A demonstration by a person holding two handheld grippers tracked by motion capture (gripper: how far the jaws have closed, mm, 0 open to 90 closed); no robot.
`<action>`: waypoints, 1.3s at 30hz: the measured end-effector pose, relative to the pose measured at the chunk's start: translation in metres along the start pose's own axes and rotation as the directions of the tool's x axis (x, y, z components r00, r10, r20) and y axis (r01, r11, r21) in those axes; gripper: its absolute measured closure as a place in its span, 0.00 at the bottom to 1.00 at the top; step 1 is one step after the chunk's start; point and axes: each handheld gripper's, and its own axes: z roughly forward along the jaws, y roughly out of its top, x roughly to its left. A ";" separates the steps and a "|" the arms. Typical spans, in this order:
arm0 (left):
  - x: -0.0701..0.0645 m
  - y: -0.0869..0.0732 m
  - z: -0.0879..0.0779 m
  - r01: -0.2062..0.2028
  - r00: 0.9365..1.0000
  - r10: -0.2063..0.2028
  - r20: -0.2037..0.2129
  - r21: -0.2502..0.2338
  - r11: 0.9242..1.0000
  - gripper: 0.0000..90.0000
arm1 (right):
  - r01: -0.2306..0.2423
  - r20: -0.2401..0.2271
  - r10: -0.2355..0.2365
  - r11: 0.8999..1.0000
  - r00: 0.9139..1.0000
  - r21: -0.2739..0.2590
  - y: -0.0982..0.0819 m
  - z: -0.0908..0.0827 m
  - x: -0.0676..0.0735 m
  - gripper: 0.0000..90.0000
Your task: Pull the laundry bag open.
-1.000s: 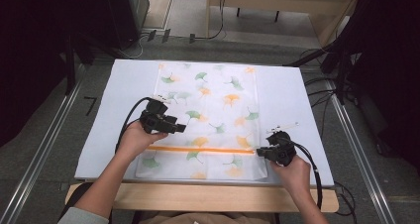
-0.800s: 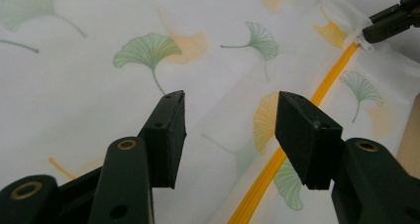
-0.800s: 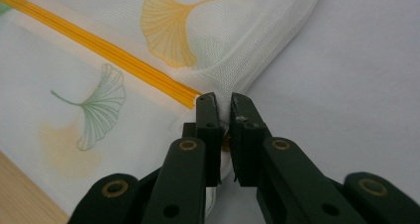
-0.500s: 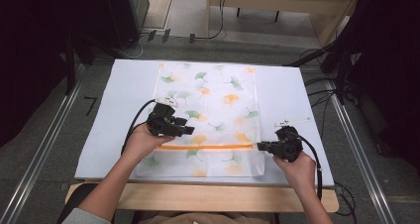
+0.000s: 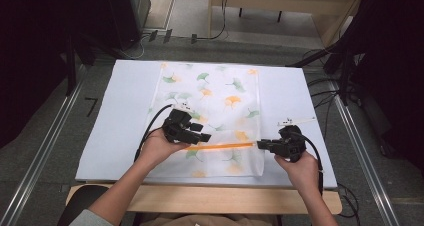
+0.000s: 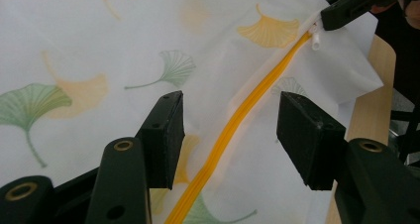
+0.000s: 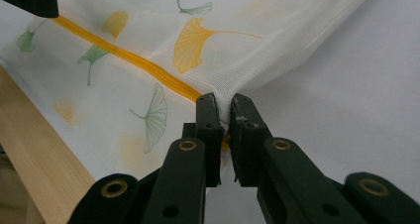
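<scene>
A white mesh bag (image 5: 220, 96) printed with green and orange ginkgo leaves lies flat on the white table cover (image 5: 120, 116). An orange zipper (image 5: 225, 146) crosses its near part. My left gripper (image 5: 202, 136) hovers over the zipper's left part; in the left gripper view its jaws (image 6: 230, 130) straddle the zipper (image 6: 247, 110) and have just been opening, and the pads do not press on the fabric. My right gripper (image 7: 224, 110) is shut on the bag's right edge at the zipper's end, lifting the cloth slightly. The white zipper pull (image 6: 316, 38) hangs beside the right gripper (image 6: 341, 6).
The wooden table edge (image 5: 210, 198) runs along the front. Metal rails (image 5: 45, 151) flank both sides. Cables (image 5: 325, 93) lie to the right of the cover, and dark equipment (image 5: 120, 11) stands at the back left.
My left hand has slid to the right along the zipper, toward the right gripper. The right gripper has lifted the bag's corner a little and kept its grip.
</scene>
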 end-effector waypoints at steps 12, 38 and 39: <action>-0.023 0.004 0.024 -0.023 0.998 0.021 0.062 0.023 0.999 0.60 | 0.015 -0.014 -0.015 1.000 1.000 0.005 0.002 0.002 0.004 0.95; -0.055 0.013 0.075 -0.050 0.993 0.045 0.106 0.047 0.998 0.69 | 0.031 -0.006 -0.031 1.000 0.999 0.001 0.003 0.003 0.006 0.95; -0.056 0.014 0.076 -0.059 0.993 0.053 0.106 0.055 0.997 0.69 | 0.031 -0.005 -0.031 1.000 1.000 0.000 0.003 0.003 0.006 0.95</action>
